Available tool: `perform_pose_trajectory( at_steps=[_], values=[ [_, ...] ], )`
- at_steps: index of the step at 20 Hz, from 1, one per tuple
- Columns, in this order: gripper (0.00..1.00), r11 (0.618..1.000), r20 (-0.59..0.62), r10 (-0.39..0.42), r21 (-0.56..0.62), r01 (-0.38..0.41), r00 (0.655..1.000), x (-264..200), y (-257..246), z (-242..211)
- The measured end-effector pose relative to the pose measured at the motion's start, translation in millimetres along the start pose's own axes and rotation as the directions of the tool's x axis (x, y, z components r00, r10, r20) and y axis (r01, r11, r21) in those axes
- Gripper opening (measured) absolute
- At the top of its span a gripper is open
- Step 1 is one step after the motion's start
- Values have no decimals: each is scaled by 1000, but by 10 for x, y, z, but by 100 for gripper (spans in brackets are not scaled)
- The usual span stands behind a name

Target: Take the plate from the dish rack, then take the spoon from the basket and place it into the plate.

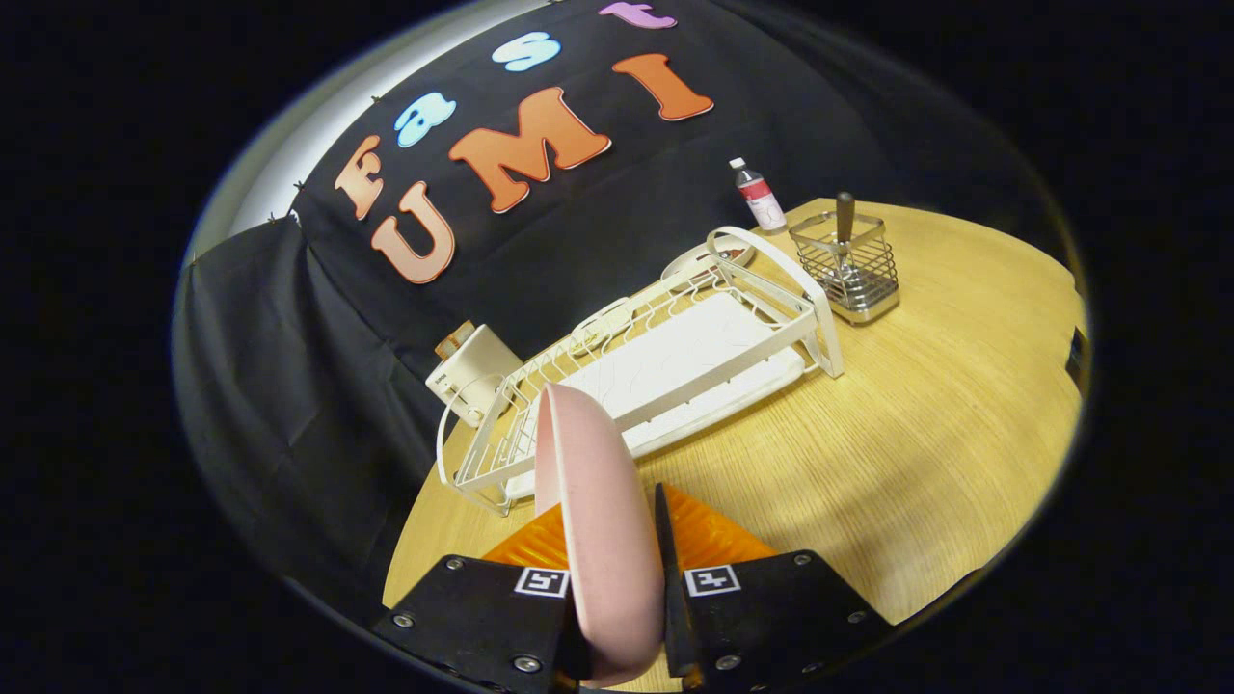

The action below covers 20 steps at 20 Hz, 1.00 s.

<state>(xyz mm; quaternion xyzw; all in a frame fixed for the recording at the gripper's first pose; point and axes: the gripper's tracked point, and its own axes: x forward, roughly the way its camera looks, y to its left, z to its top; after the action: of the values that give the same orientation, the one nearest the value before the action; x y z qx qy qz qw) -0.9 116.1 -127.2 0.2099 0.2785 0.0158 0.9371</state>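
Clamping the pink plate [600, 520] on edge between both fingers, the gripper [617, 540] holds it above the table [916, 434], clear of the rack [665, 371], while the spoon [845, 226] waits upright in the basket [848, 265] beyond.

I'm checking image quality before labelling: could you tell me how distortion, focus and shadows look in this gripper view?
Gripper view: strong fisheye bending, so the table edge curves; the pink plate clamped between the fingers looks slightly soft, the dish rack and basket are sharp; soft shadow under the rack, no harsh glare.
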Motion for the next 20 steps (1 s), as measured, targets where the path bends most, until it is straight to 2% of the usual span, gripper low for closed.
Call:
perform_pose_trajectory(
  at_steps=[7, 13, 17, 19, 20],
  values=[
    [29, 997, -57, 48, 66, -44, 997, 141, 51, -255],
    [31, 990, -93, 5, 142, 8, 996, 194, -146, -361],
    [37, 990, -108, -32, 134, 46, 994, 229, -293, -377],
    [45, 991, -111, -46, 121, 60, 993, 234, -337, -368],
    [56, 992, -107, -58, 106, 70, 993, 233, -365, -354]
  ],
)
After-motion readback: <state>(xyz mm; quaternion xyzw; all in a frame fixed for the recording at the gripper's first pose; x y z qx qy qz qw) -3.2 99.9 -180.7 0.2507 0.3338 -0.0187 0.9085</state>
